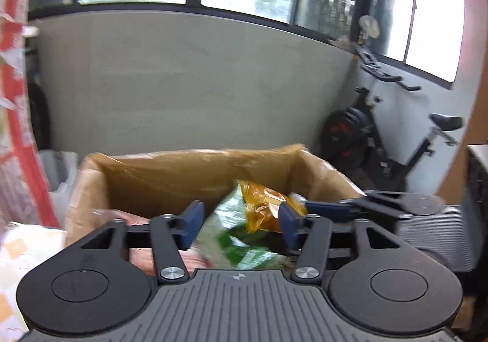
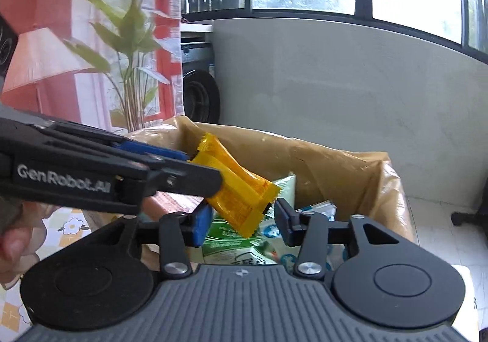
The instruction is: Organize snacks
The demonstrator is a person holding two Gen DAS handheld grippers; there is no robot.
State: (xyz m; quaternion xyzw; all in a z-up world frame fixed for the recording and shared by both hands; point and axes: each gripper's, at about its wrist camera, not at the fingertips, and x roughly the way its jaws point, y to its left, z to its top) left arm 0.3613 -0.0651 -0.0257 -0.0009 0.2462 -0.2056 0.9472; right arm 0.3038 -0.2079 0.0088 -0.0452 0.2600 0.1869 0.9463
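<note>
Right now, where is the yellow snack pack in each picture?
Left wrist: yellow pack, blurry, middle, above the green bag, by the right-hand finger.
Right wrist: yellow pack, middle, sticking out past the other gripper over the box.
Shared landmark: cardboard box.

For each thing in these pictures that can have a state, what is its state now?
Cardboard box: open at the top, snack packets inside.
Yellow packet: sealed, tilted, above the box; whether it is gripped cannot be told.
Green packet: blurred, between the left gripper's pads, not visibly pressed.
Left gripper: open.
Right gripper: open.
</note>
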